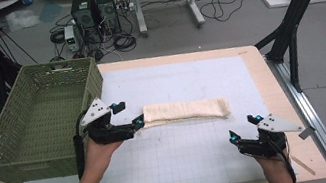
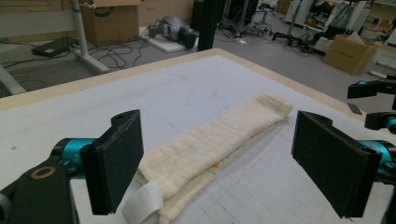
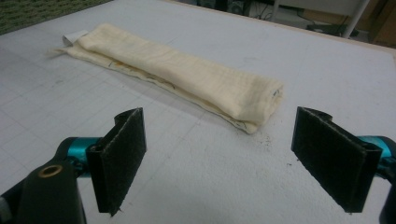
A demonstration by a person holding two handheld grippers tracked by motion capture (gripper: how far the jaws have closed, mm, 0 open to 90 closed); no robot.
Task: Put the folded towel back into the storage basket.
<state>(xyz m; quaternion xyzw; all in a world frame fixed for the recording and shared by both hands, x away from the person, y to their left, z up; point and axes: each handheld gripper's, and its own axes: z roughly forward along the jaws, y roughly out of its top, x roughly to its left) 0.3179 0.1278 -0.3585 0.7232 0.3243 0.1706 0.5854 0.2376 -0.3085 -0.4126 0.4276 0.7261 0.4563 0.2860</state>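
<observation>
While both tongs gape, the folded cloth [image 1: 187, 110] lies flat.

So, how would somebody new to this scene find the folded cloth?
Start at the green woven basket on the table's left edge. Right of it, on the white gridded mat, lies the cloth: one long cream folded strip, the only soft thing there.
</observation>
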